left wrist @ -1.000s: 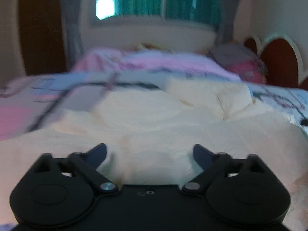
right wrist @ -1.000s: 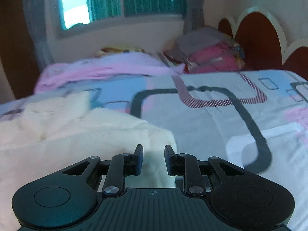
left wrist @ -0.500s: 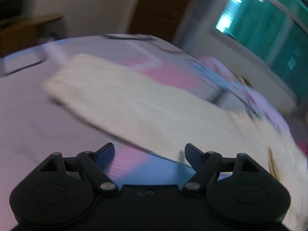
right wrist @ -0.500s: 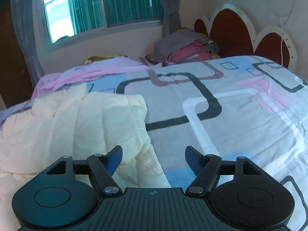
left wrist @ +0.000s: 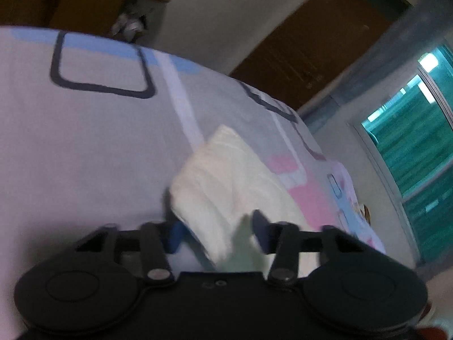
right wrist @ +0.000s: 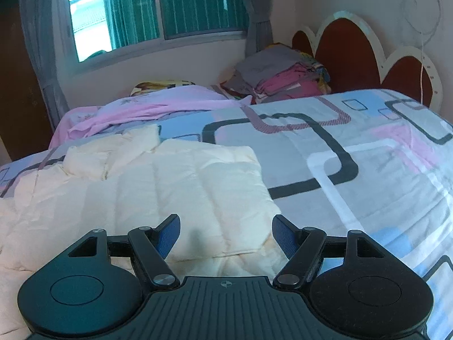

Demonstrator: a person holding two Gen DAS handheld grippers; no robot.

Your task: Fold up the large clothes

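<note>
Jacket: cream, quilted; lies flat on the bed, body spread toward the near edge, one panel already folded over itself in the right wrist view.
Sleeve: a narrow cream strip in the left wrist view; its long axis runs away from the camera, up and slightly left, and ends in a cuff on bare bedspread; the near end passes between the left fingers.
Left gripper: fingers apart; the sleeve sits in the gap, but the picture is blurred, so contact with either pad cannot be told; no clamp is visible.
Right gripper: fingers wide apart, nothing between them; it hovers over the near right corner of the folded panel, with bedspread showing to its right.
Key relation: the sleeve lies straight ahead of the left gripper, aligned with its forward axis; the left gripper is the nearer tool to the sleeve, the right gripper the nearer to the body panel.
Step in hand (judged): taking up the sleeve to fold it across the body; the fold appears part done.
Next move (judged): the left fingers must close on the sleeve's near end, then carry it sideways toward the body; a grip along the axis risks catching only one layer.
Background: window with green curtains; stacked clothes by the headboard; pink sheet beyond the jacket.
</note>
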